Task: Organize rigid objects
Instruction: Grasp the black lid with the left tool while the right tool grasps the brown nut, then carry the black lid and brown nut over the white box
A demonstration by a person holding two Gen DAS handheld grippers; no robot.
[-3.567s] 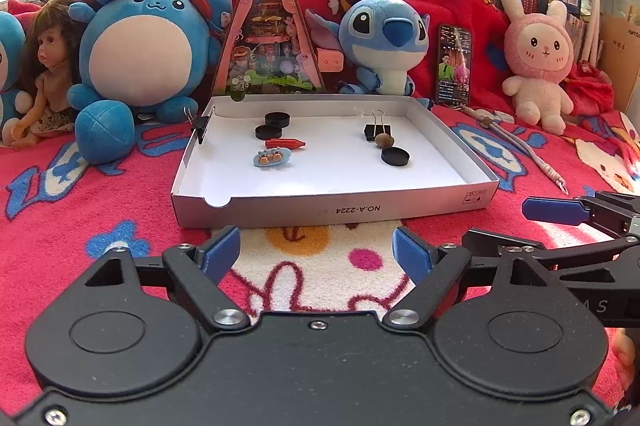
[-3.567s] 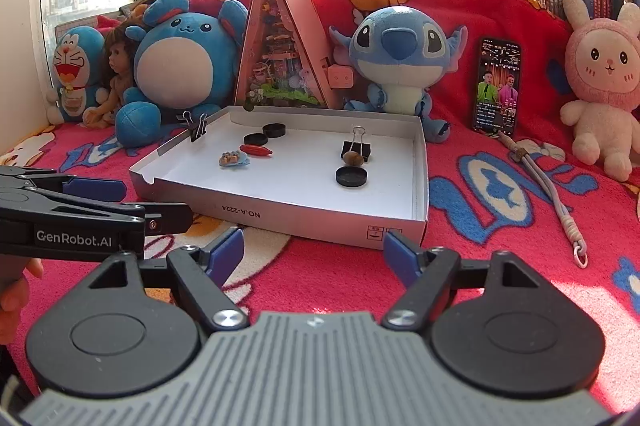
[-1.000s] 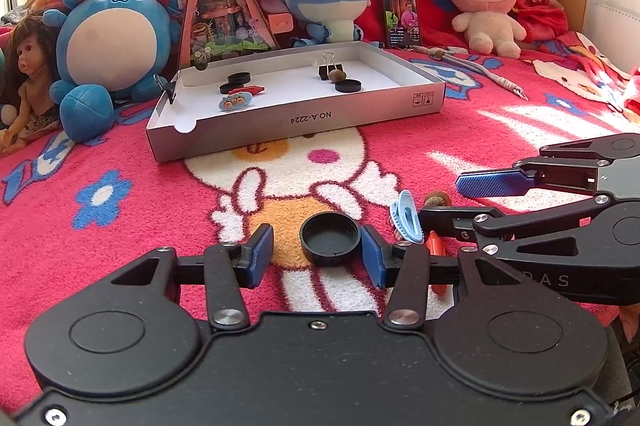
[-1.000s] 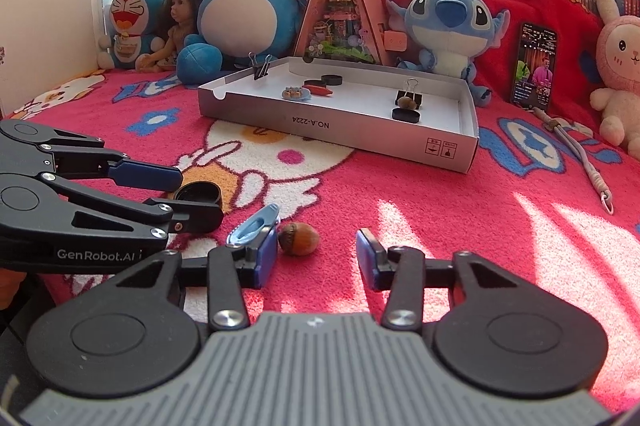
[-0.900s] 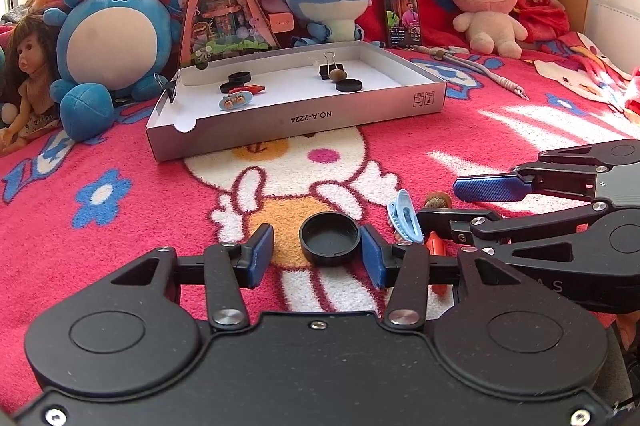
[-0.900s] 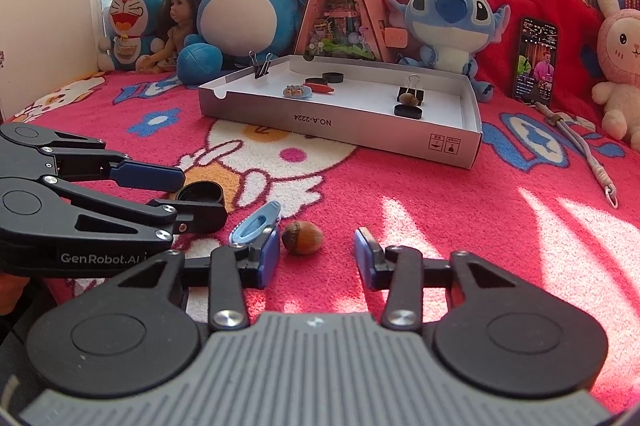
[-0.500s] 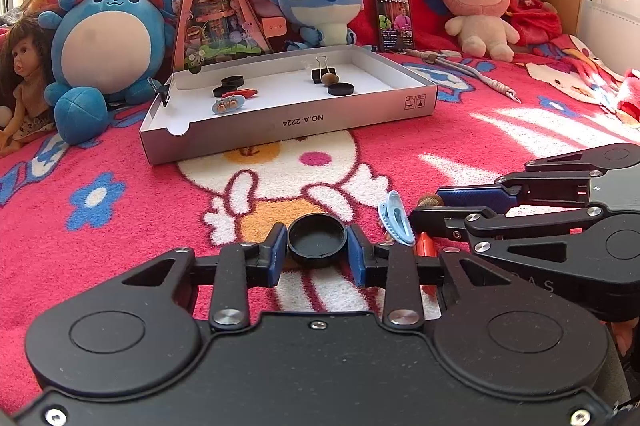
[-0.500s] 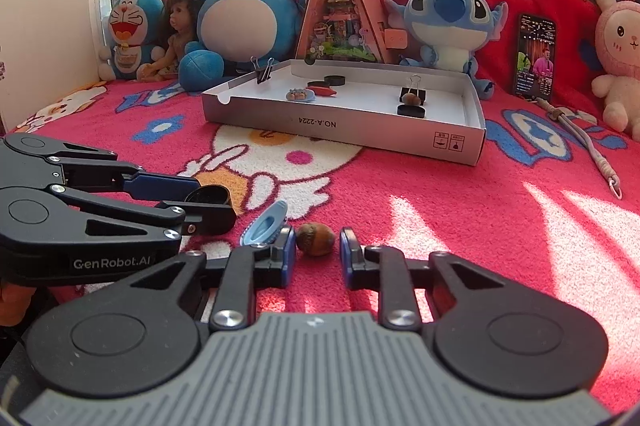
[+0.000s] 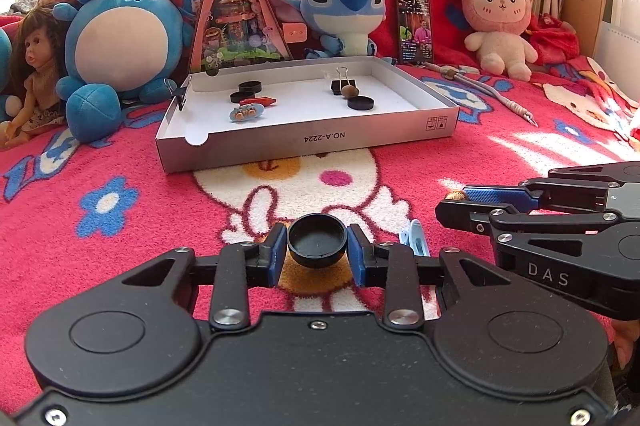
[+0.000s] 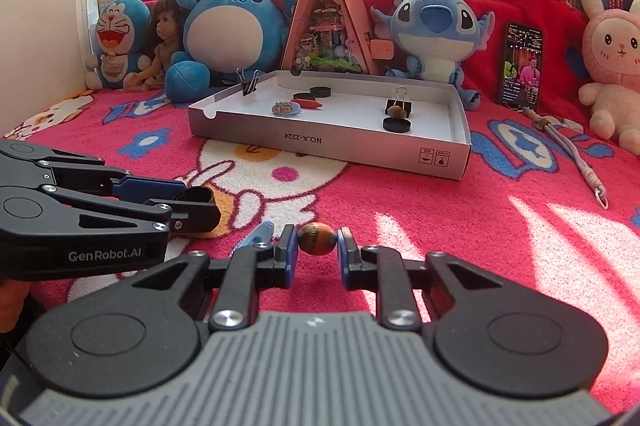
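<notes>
My left gripper [image 9: 317, 252] is shut on a black round cap [image 9: 317, 240] and holds it just above the red blanket; it also shows in the right wrist view [image 10: 198, 195]. My right gripper [image 10: 317, 250] is shut on a brown acorn [image 10: 317, 238]. A light blue clip [image 9: 414, 236] lies on the blanket between the two grippers, also in the right wrist view [image 10: 256, 233]. Ahead stands a shallow white box [image 9: 304, 142] holding black caps [image 9: 361, 103], a red piece [image 9: 258, 101], a small blue plate [image 9: 245, 113], an acorn [image 9: 349, 90] and a binder clip [image 9: 341, 82].
Plush toys, a doll [image 9: 34, 74], a triangular pink toy house [image 9: 238, 10] and a phone [image 9: 415, 28] line the back behind the box. A cord [image 10: 576, 154] lies on the blanket to the right. A binder clip [image 10: 250, 82] is clamped on the box's left wall.
Both grippers closed: the left on the black cap, the right on the acorn. Both have lifted slightly and moved toward the box.
</notes>
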